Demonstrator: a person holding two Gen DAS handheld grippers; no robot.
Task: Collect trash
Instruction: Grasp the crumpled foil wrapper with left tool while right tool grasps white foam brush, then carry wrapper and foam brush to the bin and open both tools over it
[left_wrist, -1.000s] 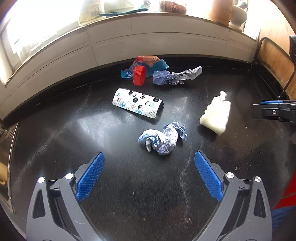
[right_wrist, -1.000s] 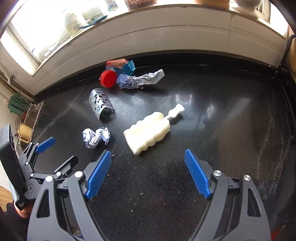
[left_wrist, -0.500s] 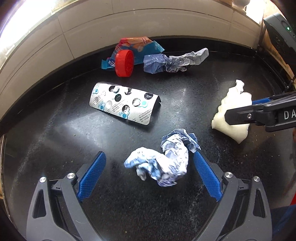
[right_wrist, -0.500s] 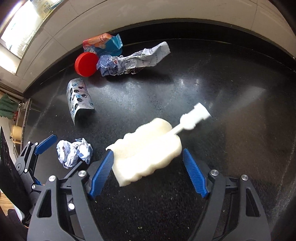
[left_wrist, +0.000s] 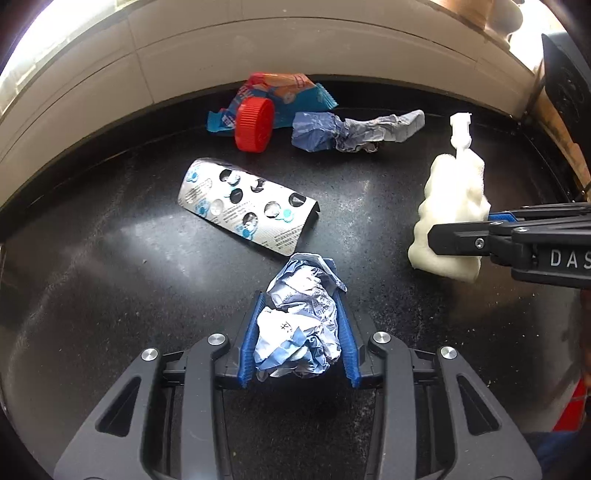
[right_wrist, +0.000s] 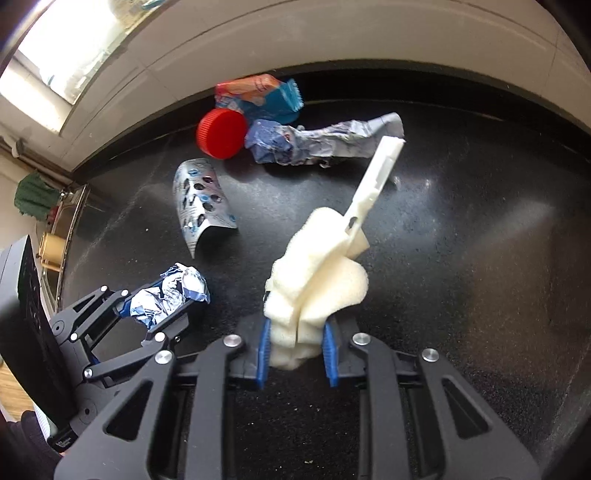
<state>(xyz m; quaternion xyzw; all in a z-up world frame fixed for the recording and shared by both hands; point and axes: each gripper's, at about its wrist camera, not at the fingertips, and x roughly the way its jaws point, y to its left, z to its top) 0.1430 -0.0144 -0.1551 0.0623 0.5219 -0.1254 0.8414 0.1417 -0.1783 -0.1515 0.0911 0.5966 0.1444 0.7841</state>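
Left wrist view looks down on a black, speckled countertop (left_wrist: 122, 266) that carries pale scuffs and crumbs and gives back a soft glare; a cream tiled wall (left_wrist: 258, 48) curves along its far edge, with bright daylight above it. The left gripper (left_wrist: 300, 325) has just been closing, and its blue pads now press both sides of a crumpled paper ball (left_wrist: 301, 325) that rests on the counter. Just beyond the ball lies a curled, emptied blister pack (left_wrist: 247, 210); farther back, near the wall, a red bottle cap (left_wrist: 254, 125) leans against a blue and orange wrapper (left_wrist: 284, 96), with a twisted paper wrapper (left_wrist: 354, 129) beside them. The right wrist view shows the right gripper (right_wrist: 297, 345), whose jaws have also just been closing; they squeeze the lower end of a cream sponge brush (right_wrist: 317, 273), its white plastic handle (right_wrist: 376, 173) angling toward the wall. At that view's left edge a steel sink rim (right_wrist: 70, 221) borders the counter; a green cloth (right_wrist: 33, 197) sits beyond it.
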